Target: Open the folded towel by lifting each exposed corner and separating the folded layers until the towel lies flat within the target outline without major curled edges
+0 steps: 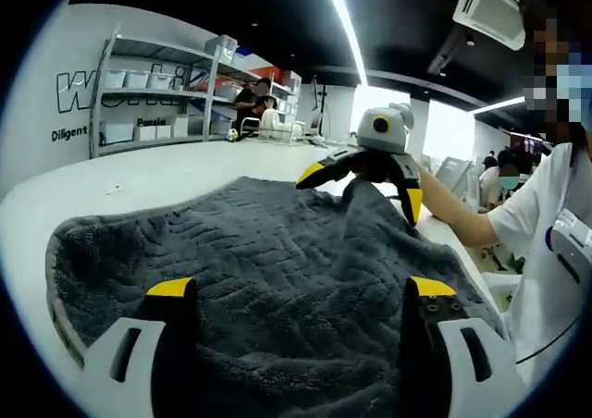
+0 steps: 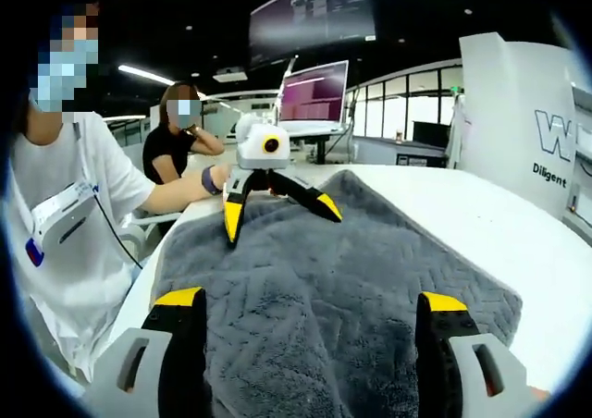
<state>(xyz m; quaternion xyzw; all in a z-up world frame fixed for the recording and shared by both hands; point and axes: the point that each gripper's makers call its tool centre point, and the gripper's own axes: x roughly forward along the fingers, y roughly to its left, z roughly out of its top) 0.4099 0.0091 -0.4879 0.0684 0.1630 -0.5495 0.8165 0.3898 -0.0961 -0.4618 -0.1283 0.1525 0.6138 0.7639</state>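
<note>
The dark grey towel (image 1: 277, 279) lies spread on the white bench (image 1: 139, 182), under and ahead of both claws. The left claw (image 1: 301, 293) hovers released above its near part; the right claw (image 2: 305, 302) (seen opposite, across the towel) stands spread wide too, gripping nothing.

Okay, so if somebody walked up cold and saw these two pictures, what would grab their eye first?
Probably the dark grey towel spread over the white table, taking up the middle of both views. Next, the yellow-tipped grippers facing each other across it: in the left gripper view, the right gripper stands wide open at the towel's far edge, and in the right gripper view the left gripper does likewise.
</note>
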